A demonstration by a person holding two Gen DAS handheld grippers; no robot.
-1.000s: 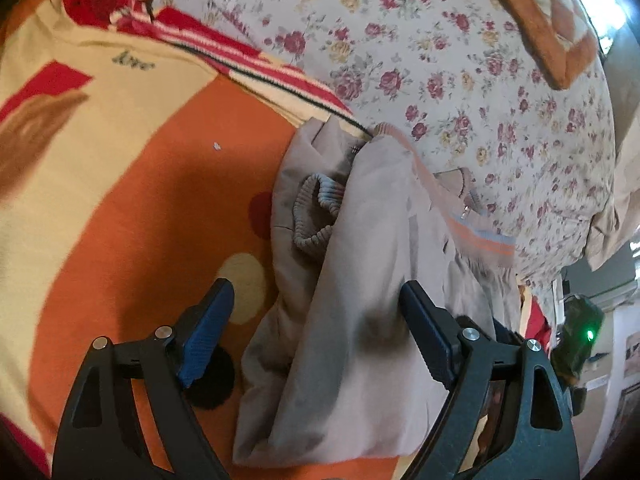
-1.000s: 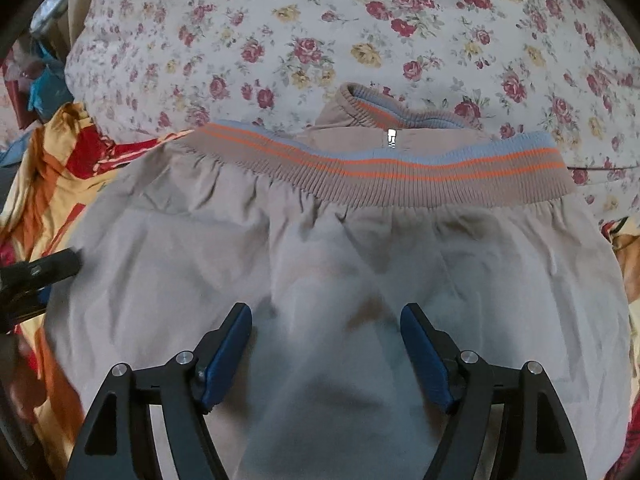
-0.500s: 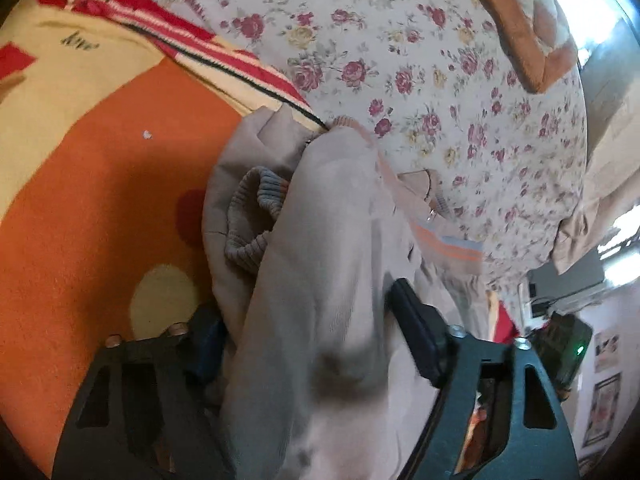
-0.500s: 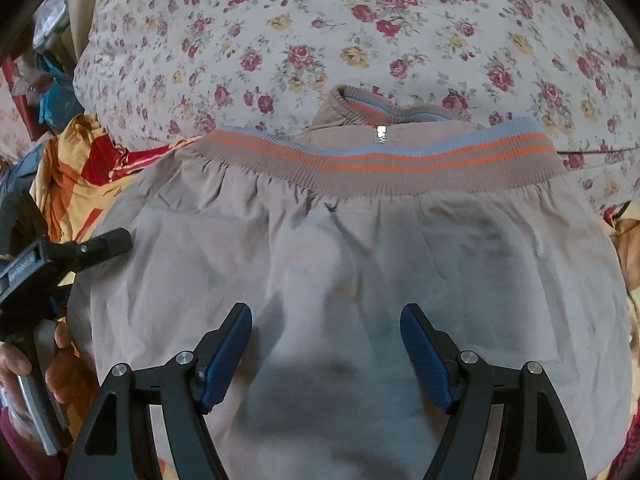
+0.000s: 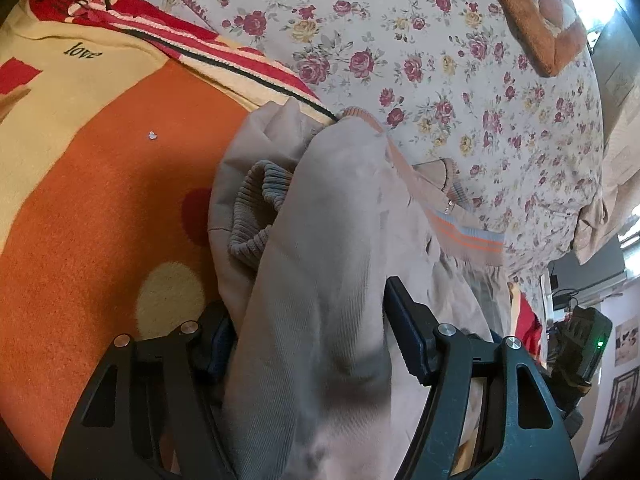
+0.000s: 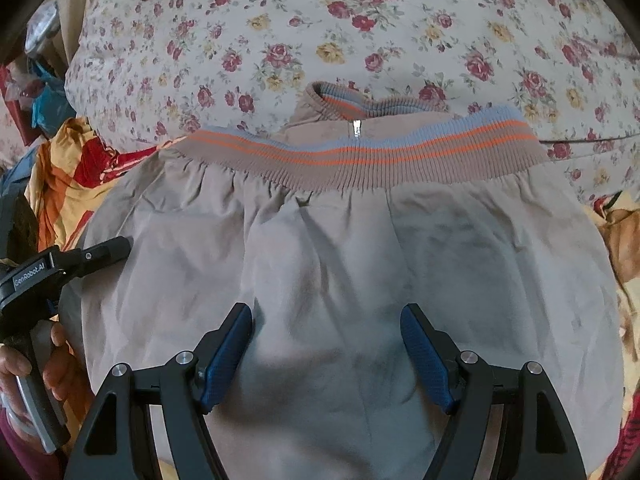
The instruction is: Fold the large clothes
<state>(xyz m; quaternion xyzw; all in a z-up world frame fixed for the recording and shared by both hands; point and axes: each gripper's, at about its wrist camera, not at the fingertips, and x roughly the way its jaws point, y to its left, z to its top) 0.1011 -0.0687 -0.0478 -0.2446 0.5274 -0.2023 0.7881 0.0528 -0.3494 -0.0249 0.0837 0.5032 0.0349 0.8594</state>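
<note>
The fold looks partly made: the beige jacket (image 6: 352,248) lies on the bed, over the orange blanket (image 5: 100,208) and against the floral quilt (image 6: 320,32), its back up and its striped ribbed hem (image 6: 360,152) stretched across the far side. The left hand-held gripper (image 5: 308,336) has its fingers spread around a bunched side fold, not yet pinching it; a ribbed cuff (image 5: 256,208) peeks out there. The right hand-held gripper (image 6: 326,356) hovers open over the smooth middle. Next, probably, closing on that edge and carrying it across.
</note>
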